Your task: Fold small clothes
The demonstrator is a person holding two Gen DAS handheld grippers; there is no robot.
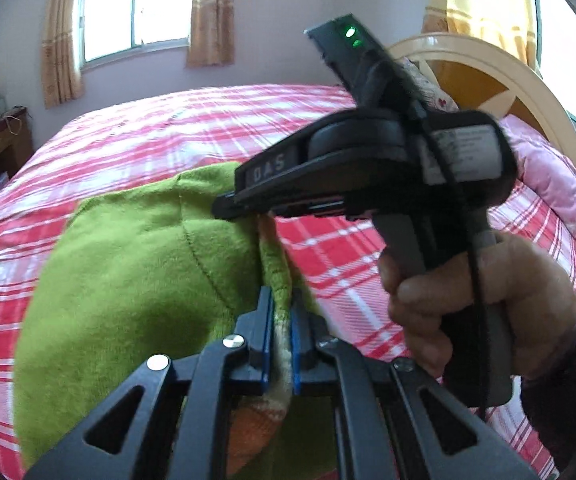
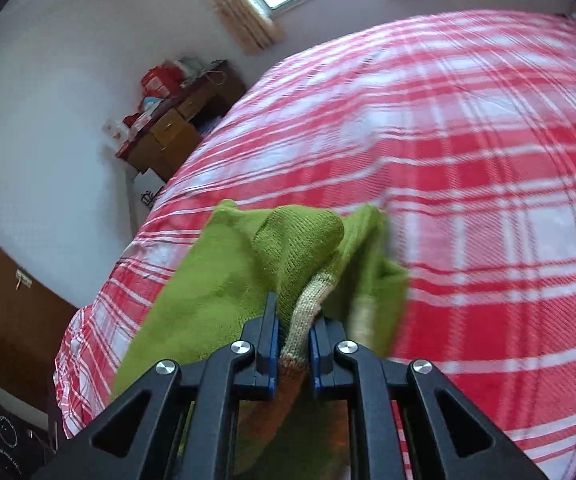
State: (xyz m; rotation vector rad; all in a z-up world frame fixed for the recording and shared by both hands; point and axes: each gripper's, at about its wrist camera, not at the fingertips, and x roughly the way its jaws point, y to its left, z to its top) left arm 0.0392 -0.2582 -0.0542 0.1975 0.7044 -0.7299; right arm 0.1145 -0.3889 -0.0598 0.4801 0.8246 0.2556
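A small green knit sweater with cream and orange striped trim drapes bunched over the red-and-white plaid bed, its trimmed edge lifted and creased, its body spreading toward the bed's foot edge.

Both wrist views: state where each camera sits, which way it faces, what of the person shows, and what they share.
Left wrist: sits behind the left gripper, facing across the bed toward the windows and headboard; shows the person's hand holding the right gripper.
Right wrist: sits behind the right gripper, facing down the bed toward a corner desk; no hand shows.
Shared: the green knit garment, pinched by both, and the plaid bedspread.
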